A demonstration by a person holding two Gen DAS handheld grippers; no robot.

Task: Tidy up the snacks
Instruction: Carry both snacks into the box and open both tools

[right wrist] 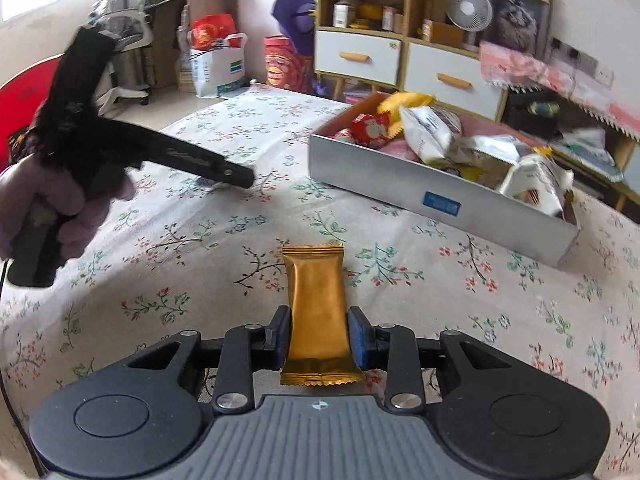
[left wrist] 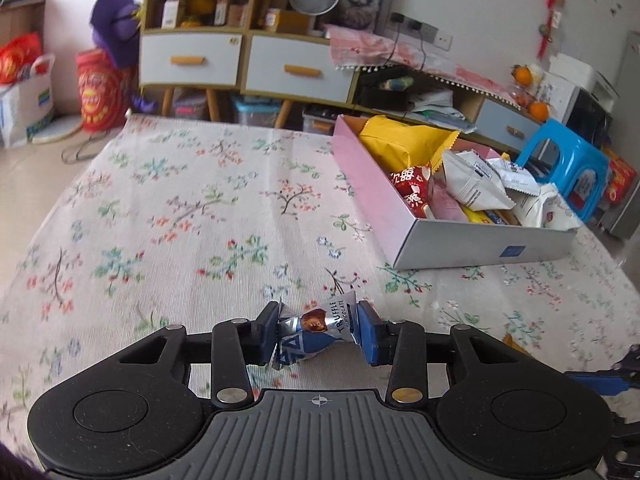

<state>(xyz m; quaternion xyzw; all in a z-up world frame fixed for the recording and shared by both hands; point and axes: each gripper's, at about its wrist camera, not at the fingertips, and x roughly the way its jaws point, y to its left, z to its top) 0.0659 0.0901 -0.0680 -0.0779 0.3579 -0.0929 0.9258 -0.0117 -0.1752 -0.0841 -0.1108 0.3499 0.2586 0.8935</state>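
Pinching truffle candy [left wrist: 318,330], left tool [left wrist: 320,334]; right tool [right wrist: 319,334] pinching gold packet [right wrist: 318,312]; snack box [left wrist: 460,244] ahead.

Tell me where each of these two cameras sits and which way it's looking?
Left wrist: rides the left gripper, facing forward over its truffle chocolate toward the snack box.
Right wrist: rides the right gripper, facing forward over its gold packet; the person's left hand shows.
Shared: box, floral tablecloth, shelving.
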